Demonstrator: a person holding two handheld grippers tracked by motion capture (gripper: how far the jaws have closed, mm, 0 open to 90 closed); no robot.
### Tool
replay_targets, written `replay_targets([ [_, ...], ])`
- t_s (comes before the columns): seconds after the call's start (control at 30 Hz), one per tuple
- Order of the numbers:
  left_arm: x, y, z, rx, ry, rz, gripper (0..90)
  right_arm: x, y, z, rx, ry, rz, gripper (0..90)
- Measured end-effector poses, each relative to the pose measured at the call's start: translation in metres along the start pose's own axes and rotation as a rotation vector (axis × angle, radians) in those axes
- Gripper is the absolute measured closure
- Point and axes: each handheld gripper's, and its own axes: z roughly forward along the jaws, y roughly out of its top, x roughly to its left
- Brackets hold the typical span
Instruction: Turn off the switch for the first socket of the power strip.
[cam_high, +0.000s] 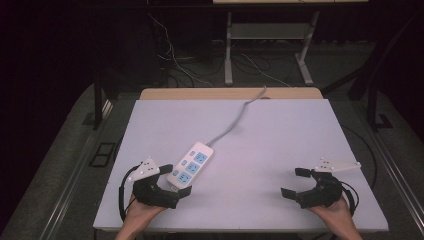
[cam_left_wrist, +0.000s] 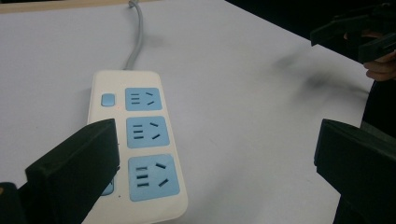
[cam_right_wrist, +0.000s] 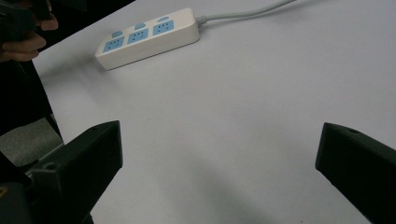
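From the high view, a white power strip (cam_high: 190, 164) with blue sockets lies left of the table's (cam_high: 280, 130) middle, its grey cord (cam_high: 235, 120) running off toward 1 o'clock. The left gripper (cam_high: 176, 180) sits at the strip's near end, jaws spread wide, one each side of it. The right gripper (cam_high: 295, 182) rests at 4 o'clock, well apart, jaws wide and empty.

In the left gripper view, the strip (cam_left_wrist: 140, 140) lies between the jaws, nearer the 9 o'clock one.

In the right gripper view, the strip (cam_right_wrist: 149, 37) lies at 11 o'clock, far off
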Motion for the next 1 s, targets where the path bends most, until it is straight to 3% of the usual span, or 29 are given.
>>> replay_targets([
  [1.0, 0.022, 0.032, 0.003, 0.077, 0.007, 0.009, 0.0, -0.001, -0.001, 0.0, 0.011, -0.004, 0.002, 0.4],
])
